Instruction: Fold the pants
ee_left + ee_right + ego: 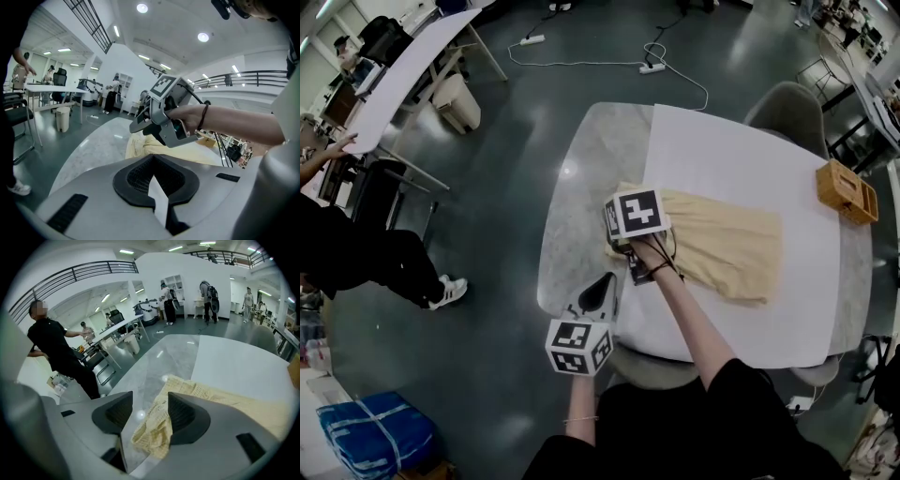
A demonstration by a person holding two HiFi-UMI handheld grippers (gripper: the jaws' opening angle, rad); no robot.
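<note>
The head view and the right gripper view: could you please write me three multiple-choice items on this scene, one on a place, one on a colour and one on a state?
1. Where does the wooden box stand?
A) near the right edge of the table in the head view
B) on the floor
C) on a chair

2. What colour are the pants?
A) blue
B) pale yellow
C) black

3. How does the right claw stand?
A) shut on the wooden box
B) shut and empty
C) open, with cloth between its jaws

Answers:
1 A, the head view shows the wooden box on the tabletop by the right rim.
2 B, the cloth is pale yellow in every view.
3 C, the right gripper view shows the pads apart with the pants' edge between them.
</note>
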